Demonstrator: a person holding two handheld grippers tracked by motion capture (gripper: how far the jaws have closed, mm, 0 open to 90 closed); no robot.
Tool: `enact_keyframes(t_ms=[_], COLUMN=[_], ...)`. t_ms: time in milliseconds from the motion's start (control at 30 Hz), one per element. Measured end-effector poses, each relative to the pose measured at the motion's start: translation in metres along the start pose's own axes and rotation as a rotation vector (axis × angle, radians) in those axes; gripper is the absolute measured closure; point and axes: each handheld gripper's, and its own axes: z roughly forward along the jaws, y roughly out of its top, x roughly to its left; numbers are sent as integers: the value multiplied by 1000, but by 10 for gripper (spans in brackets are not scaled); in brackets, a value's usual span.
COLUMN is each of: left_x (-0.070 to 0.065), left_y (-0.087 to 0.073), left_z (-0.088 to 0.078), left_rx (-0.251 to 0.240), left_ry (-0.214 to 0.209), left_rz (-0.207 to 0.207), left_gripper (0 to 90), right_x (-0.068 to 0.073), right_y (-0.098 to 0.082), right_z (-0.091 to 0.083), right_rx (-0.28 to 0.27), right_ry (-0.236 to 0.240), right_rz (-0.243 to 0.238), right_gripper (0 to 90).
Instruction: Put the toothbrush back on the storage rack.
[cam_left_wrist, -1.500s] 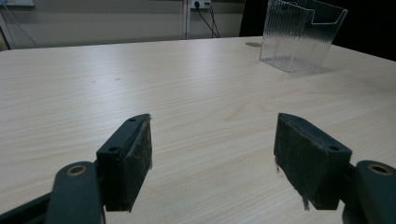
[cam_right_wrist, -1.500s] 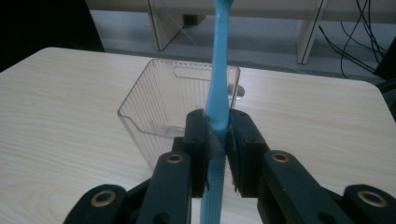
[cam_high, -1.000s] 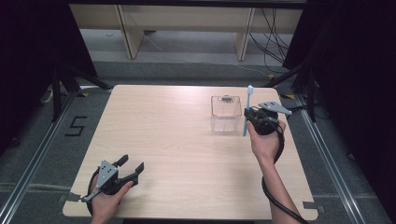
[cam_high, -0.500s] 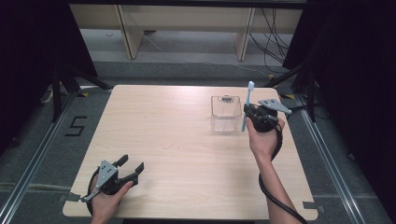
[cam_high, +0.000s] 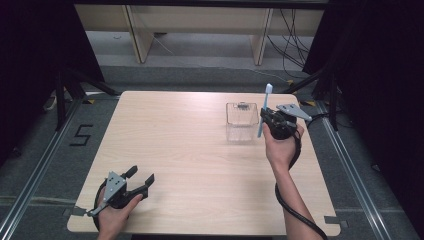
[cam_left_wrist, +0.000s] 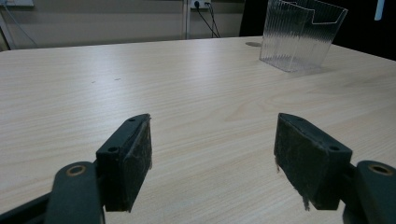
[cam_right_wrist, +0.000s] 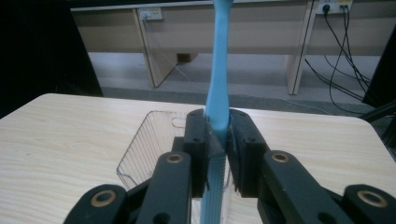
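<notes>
At the near left corner of the pale wooden table (cam_high: 200, 150), the left gripper (cam_high: 134, 183) is resting with its 2 jaws spread wide, holding nothing. Farther right, the clear ribbed plastic container (cam_high: 241, 122) is standing upright. Just beside it, the right gripper (cam_high: 265, 120) is clamping a light-blue toothbrush (cam_high: 264, 109) upright.

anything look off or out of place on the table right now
Nothing stands out. The clear plastic container stands upright on the table, the right gripper holds a blue toothbrush upright beside it, and the left gripper rests open near the front edge.
</notes>
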Motion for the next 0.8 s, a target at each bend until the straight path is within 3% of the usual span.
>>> enact_keyframes(t_ms=[100, 167, 200, 367, 433, 467, 500, 600, 800], left_x=[0, 0, 0, 0, 0, 0, 0, 0, 0], left_y=[0, 0, 0, 1, 1, 0, 0, 0, 0], left_z=[0, 0, 0, -2, -2, 0, 0, 0, 0], left_rx=[1, 2, 1, 25, 21, 1, 0, 4, -1], left_ry=[1, 3, 3, 11, 11, 2, 2, 2, 0], left_rz=[0, -1, 0, 4, 3, -1, -1, -1, -4], left_gripper=[272, 272, 272, 272, 272, 272, 272, 271, 270], right_x=[2, 1, 2, 2, 3, 1, 2, 2, 2], right_y=[1, 3, 4, 7, 8, 8, 8, 9, 12], right_z=[1, 2, 1, 1, 2, 3, 3, 5, 8], right_rx=[0, -15, -11, -21, -20, -34, -31, -43, -58], right_ry=[2, -2, 1, -7, -4, -10, -3, -7, -4], right_rz=[25, 1, 21, 21, 34, -4, 14, 1, 20], right_gripper=[791, 791, 791, 791, 791, 791, 791, 791, 791])
